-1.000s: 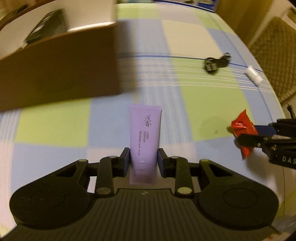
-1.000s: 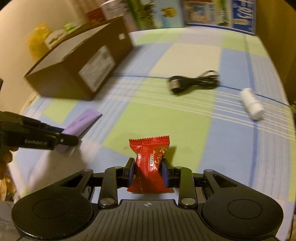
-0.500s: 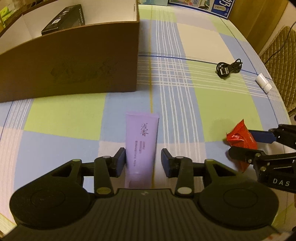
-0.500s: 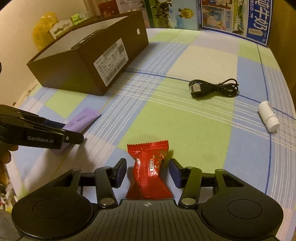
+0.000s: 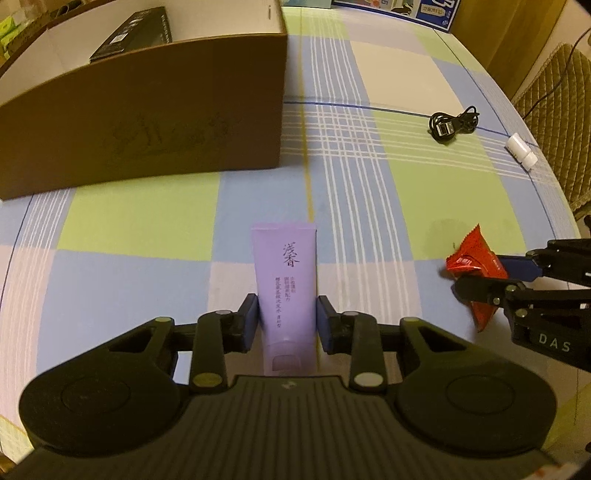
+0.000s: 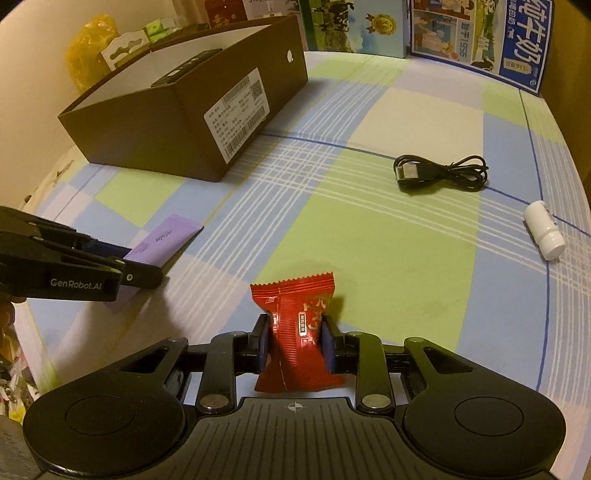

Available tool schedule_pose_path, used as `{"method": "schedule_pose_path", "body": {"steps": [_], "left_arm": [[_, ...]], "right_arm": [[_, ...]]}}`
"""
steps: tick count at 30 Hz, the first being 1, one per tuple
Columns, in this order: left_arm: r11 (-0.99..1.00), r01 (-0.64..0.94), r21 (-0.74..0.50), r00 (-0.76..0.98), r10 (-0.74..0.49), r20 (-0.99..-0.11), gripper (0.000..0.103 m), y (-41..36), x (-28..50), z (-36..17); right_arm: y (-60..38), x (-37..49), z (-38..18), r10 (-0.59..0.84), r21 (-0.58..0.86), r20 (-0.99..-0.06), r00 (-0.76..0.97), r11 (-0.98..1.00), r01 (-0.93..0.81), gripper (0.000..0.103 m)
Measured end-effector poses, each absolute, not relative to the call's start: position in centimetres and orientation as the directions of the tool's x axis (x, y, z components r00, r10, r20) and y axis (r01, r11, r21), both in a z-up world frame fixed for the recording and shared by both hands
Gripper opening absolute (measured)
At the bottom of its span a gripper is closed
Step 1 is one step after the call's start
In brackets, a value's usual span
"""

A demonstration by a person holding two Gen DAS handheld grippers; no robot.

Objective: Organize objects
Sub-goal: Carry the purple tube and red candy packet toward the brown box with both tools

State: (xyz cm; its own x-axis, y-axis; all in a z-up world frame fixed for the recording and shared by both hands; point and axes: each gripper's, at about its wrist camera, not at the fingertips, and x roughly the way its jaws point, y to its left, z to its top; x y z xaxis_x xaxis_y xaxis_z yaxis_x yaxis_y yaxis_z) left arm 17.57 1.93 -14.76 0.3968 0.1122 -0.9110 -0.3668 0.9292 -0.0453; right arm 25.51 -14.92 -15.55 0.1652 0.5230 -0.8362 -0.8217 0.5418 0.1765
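Note:
My left gripper (image 5: 287, 314) is shut on a purple tube (image 5: 285, 273) that points toward the brown cardboard box (image 5: 147, 110). The tube lies low over the checked cloth. My right gripper (image 6: 297, 341) is shut on a red candy packet (image 6: 297, 325). In the left wrist view the packet (image 5: 474, 262) shows at the right, between the right gripper's fingers (image 5: 480, 290). In the right wrist view the left gripper (image 6: 144, 271) and the tube (image 6: 162, 240) show at the left. The box (image 6: 192, 110) is open on top with a black item (image 5: 129, 33) inside.
A coiled black USB cable (image 6: 439, 173) and a small white bottle (image 6: 545, 230) lie on the cloth at the right. Printed cartons (image 6: 476, 33) stand along the far edge. A yellow bag (image 6: 88, 48) sits behind the box. A woven chair (image 5: 561, 110) stands beside the table.
Half a second ago both grippers stood open around the tube and the packet; now both have shut on them. The box view has sharpened and come nearer.

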Motion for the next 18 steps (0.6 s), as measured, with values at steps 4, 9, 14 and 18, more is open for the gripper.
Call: {"method": "schedule_pose_path", "body": {"steps": [4,9,14,18], "left_arm": [[0.924,-0.378,-0.052,0.395,0.11,-0.912,0.028,2.5,16.8,-14.7],[0.917,-0.394,-0.061,0.406,0.114,-0.907,0.028,3.5,15.6,-14.1],[0.909,-0.41,-0.07,0.423,0.122,-0.898,0.028,4.7,14.2,-13.3],[0.902,-0.425,-0.075,0.425,0.126,-0.896,0.027,5.8,13.2,-13.1]], "right_arm": [[-14.4,25.0,-15.1,0.528,0.18,-0.834,0.16,0.534,-0.826,0.025],[-13.4,24.3,-14.3,0.548,0.197,-0.824,0.145,0.517,-0.833,0.025],[-11.9,23.5,-13.4,0.574,0.21,-0.809,0.127,0.484,-0.85,0.025],[-10.7,22.9,-13.1,0.584,0.215,-0.803,0.117,0.467,-0.858,0.025]]}}
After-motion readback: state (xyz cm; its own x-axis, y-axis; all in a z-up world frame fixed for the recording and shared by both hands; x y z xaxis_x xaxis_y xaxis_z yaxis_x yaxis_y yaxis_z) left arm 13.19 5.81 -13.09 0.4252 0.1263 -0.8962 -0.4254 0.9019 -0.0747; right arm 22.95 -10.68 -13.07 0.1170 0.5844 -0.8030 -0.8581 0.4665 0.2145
